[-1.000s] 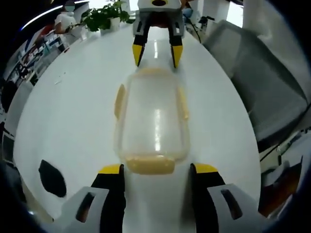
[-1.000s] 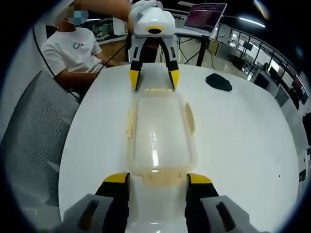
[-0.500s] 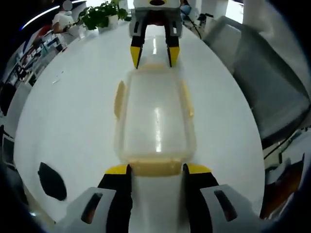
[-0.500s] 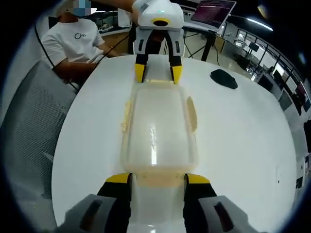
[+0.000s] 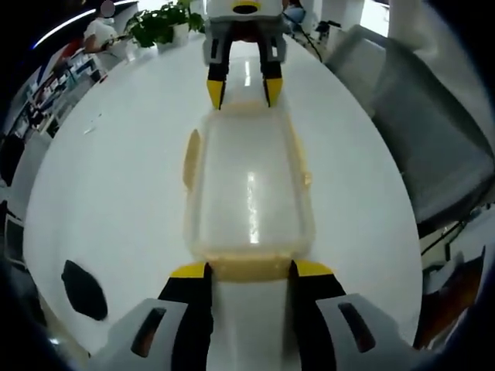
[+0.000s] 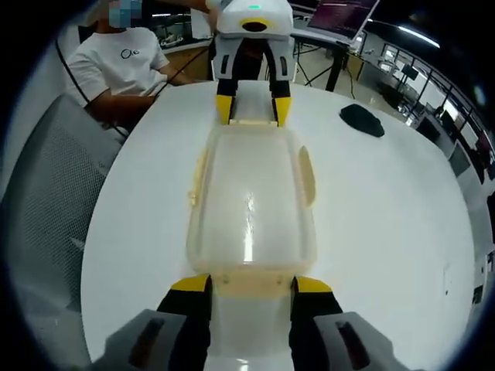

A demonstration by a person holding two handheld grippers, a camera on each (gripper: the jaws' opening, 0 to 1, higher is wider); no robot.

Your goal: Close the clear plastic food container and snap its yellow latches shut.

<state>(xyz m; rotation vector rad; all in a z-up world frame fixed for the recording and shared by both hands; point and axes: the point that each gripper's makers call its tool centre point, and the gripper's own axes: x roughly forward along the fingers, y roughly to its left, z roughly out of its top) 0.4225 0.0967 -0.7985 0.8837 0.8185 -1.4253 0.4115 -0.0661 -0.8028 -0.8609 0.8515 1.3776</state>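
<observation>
**Both hand-held grippers are closing in on the end latches**

The left hand-held gripper is moving forward: its yellow-tipped jaws, which were standing a little back from the container a second ago, are now framing the near end latch, spread open on both sides of it and grasping nothing. The right hand-held gripper is doing the same at the opposite end latch, jaws also apart, released.

The clear plastic food container is lying between the two grippers, in the middle of the white worktop, with its lid already on. The side latches are looking still flared outward from the container. In my judgement, the end latches are being pressed first and the side ones remain to be snapped.
</observation>
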